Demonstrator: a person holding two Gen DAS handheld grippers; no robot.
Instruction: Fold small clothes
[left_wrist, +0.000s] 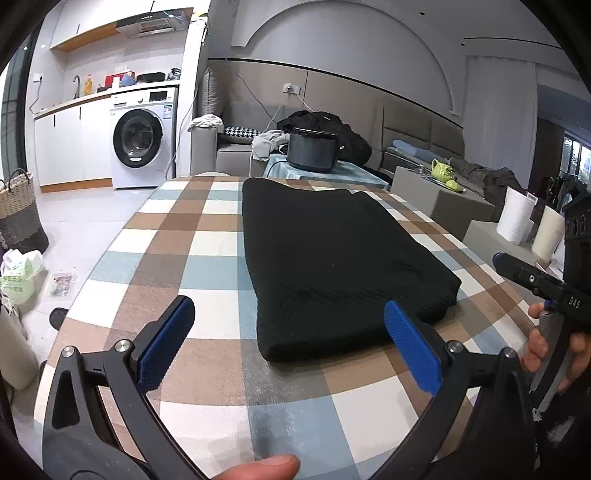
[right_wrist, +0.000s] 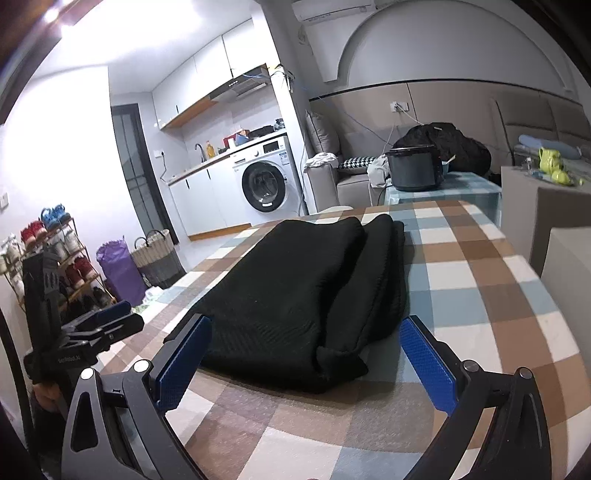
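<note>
Left wrist view: the left gripper has its 2 blue pads spread wide apart, nothing between them but bare checked tablecloth and the near end of the cloth. The black garment lies folded into a thick rectangle on the cloth-covered table, long axis running away from the camera, near edge just beyond the pad tips — no contact visible. A thumb tip shows at the bottom edge. At the right edge the right gripper is seen side-on, held by a hand, hovering beside the table's right side and clear of the garment. Behind: washing machine, dark pot on a second small table.

Right wrist view: the right gripper also stands fully apart, pads empty. The black garment sits straight ahead, stacked layers visible at its right side, its near folded corner lying between the 2 pad tips but touching neither. The left gripper appears at the left edge, off the garment. Background: shoe rack, woven basket, purple bag.
</note>
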